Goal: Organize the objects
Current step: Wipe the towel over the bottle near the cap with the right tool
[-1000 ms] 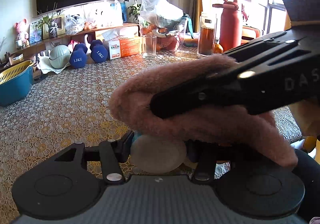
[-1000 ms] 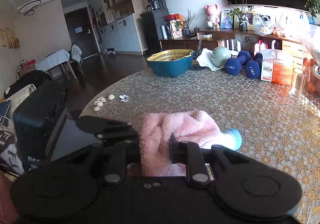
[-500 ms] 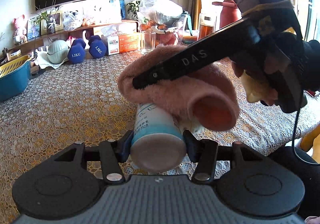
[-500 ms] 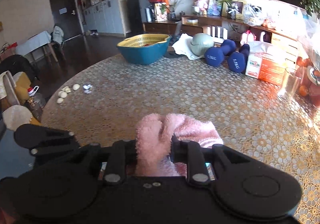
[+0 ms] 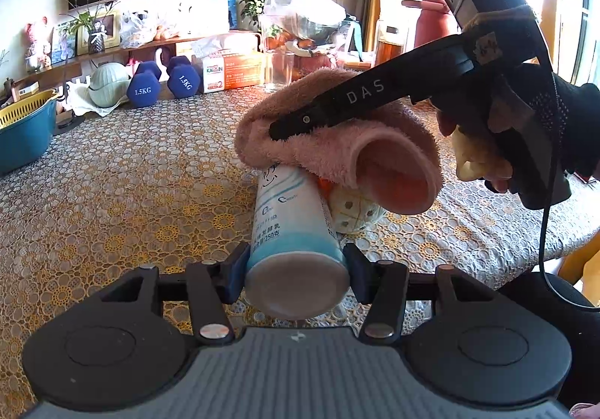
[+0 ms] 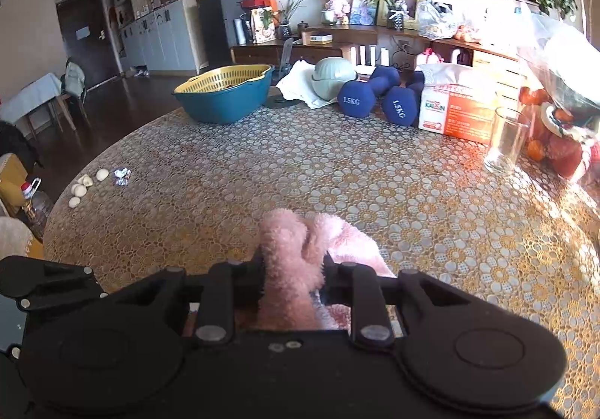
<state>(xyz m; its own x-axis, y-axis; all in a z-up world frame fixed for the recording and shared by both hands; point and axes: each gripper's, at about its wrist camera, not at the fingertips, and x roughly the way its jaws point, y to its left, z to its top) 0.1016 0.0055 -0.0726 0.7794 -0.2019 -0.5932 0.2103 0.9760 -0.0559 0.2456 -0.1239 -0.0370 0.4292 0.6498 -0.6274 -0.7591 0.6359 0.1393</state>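
My left gripper is shut on the base of a white and blue bottle that lies along the fingers over the table. My right gripper is shut on a pink fluffy towel. In the left wrist view the towel hangs from the right gripper and drapes over the bottle's far end. A small pale round object with dots lies on the table under the towel, right of the bottle.
A blue basin with a yellow strainer stands at the far left. Two blue dumbbells, an orange and white box, a glass and bagged fruit line the far side. Small pale pieces lie near the left edge.
The right gripper has lifted the pink towel up and back, uncovering the bottle. The left gripper has drawn back with the bottle, so more of it shows.
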